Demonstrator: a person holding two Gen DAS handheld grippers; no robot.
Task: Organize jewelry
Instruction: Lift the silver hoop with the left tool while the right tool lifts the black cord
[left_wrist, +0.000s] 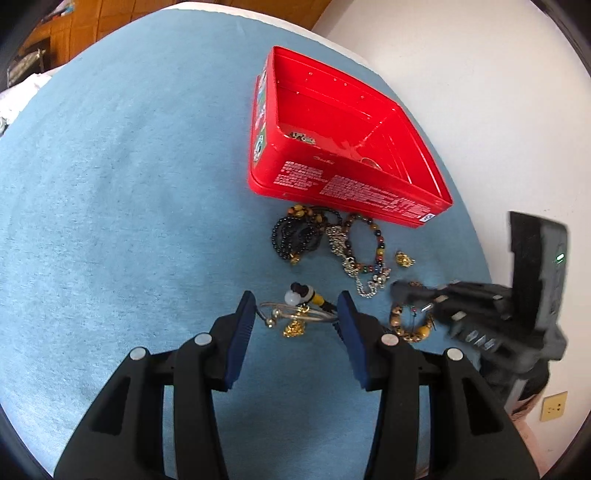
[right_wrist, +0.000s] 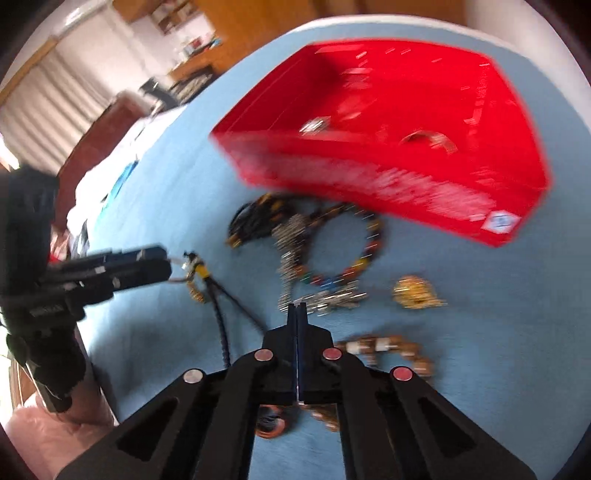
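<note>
A red tin box (left_wrist: 421, 162) stands open on the blue cloth, with a ring and a small charm inside; it also shows in the right wrist view (right_wrist: 509, 122). Below it lie black bead bracelets (left_wrist: 291, 236), a coloured bead bracelet (left_wrist: 376, 240), a silver chain (left_wrist: 351, 262), a gold charm (left_wrist: 404, 259) and a brown bead bracelet (left_wrist: 406, 325). My left gripper (left_wrist: 297, 306) is open, its jaws on either side of a silver bangle (left_wrist: 295, 314) with a gold pendant. My right gripper (right_wrist: 297, 308) is shut with nothing between its jaws, just over the brown bead bracelet (right_wrist: 406, 350).
The blue cloth (left_wrist: 129, 221) covers a round table against a white wall (left_wrist: 480, 92). A black braided cord (right_wrist: 221, 314) runs from the bangle. Furniture and curtains stand beyond the table's left edge. The right wrist view is blurred.
</note>
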